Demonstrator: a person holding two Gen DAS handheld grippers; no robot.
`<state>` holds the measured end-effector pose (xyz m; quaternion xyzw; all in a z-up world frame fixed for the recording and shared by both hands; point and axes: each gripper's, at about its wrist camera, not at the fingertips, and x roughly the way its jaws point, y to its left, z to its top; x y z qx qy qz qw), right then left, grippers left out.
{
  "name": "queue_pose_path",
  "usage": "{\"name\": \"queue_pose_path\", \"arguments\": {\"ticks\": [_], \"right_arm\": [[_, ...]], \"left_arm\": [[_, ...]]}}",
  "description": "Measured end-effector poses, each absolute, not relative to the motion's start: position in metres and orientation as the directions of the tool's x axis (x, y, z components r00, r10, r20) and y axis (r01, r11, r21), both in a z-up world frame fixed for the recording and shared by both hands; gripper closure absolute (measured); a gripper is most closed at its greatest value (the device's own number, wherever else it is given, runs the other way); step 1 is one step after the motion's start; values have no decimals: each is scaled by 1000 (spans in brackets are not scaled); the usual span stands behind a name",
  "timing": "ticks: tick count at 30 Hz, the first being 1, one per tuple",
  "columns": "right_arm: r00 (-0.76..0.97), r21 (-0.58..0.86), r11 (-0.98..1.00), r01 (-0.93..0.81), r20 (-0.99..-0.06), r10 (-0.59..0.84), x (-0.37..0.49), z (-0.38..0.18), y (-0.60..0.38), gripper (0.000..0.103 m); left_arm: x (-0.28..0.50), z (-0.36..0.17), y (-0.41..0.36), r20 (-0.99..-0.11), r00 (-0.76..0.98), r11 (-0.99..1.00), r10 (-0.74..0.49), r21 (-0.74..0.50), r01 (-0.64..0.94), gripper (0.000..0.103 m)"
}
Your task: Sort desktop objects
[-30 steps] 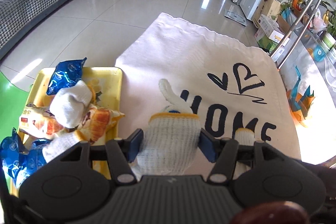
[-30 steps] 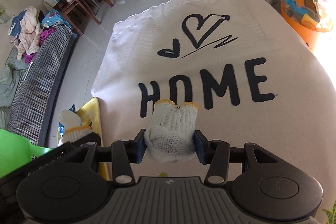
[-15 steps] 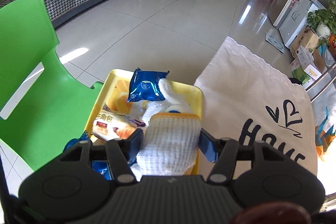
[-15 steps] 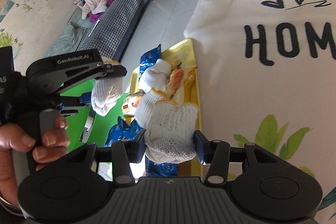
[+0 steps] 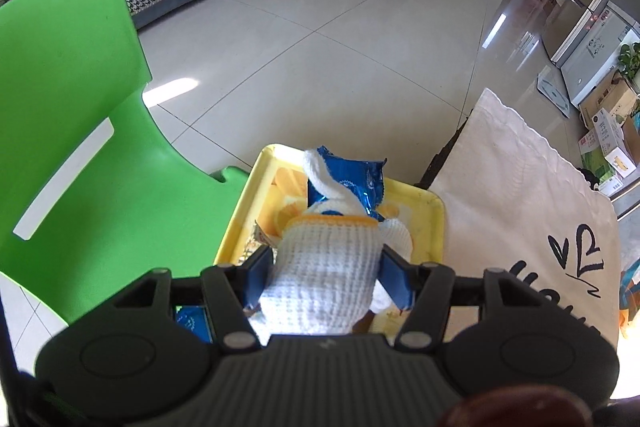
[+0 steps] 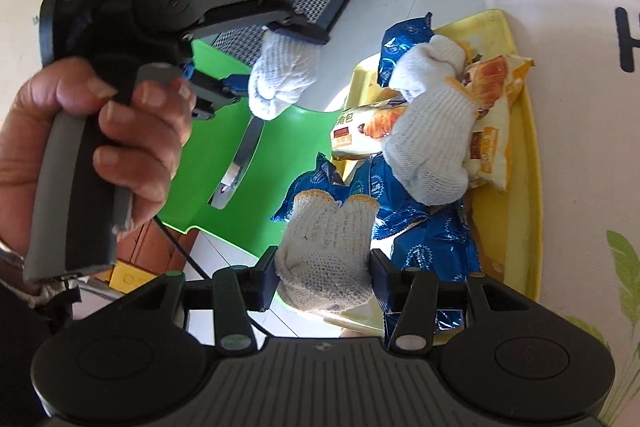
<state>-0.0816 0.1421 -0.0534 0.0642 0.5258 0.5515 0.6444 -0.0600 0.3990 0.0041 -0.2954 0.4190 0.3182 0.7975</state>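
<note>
Both-handed, left claw (image 5: 326,269) and right claw (image 6: 322,277) each narrowly pinching a white knit glove (image 5: 324,279) over the yellow tray (image 6: 524,163).

Left gripper (image 5: 326,269) angled steeply downward, both blue pads pressed against a white knitted glove (image 5: 324,279) bunched between them. Same left gripper (image 6: 280,65) seen side-on from the right wrist view, glove (image 6: 282,79) hanging out past its fingertips. Left hand (image 6: 100,131) wrapped around the grey handle, fingers curled over the trigger, a dark sleeve at the wrist. Right gripper (image 6: 324,281) tilted down less steeply, jaws clamped on a second white glove (image 6: 326,259), yellow-edged cuff pointing away from the camera.
</note>
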Motion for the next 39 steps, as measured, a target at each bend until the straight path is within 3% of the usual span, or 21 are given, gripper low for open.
{"name": "queue_pose_path", "arguments": {"ticks": [11,15,24,31,33,34,39], "right_arm": [[-100,520,386,-762,-683,723,-101,-77,170,54],[-74,472,376,-797,-694,716,-106,-76,175,49],[-16,463,385,-798,-656,755,-97,-52,163,44],[58,400,436,-807,-680,731,-87,-28,150,42],[90,363,459,-811,-697,711,-85,-21,143,35],[105,349,473,-809,-707,700,-84,-18,140,35],[149,302,505,-808,-726,672,-79,3,112,30]], "left_arm": [[-48,-22,401,-893,390,647,225,-162,-745,45],[-45,-26,398,-896,368,646,250,-128,-752,23],[-50,-7,391,-859,440,636,260,-190,-748,8],[-52,6,375,-835,488,660,255,-219,-719,7],[-54,9,370,-828,496,662,260,-222,-716,5],[-55,12,368,-825,499,662,266,-220,-716,1],[-63,21,354,-802,516,674,301,-204,-710,1]]}}
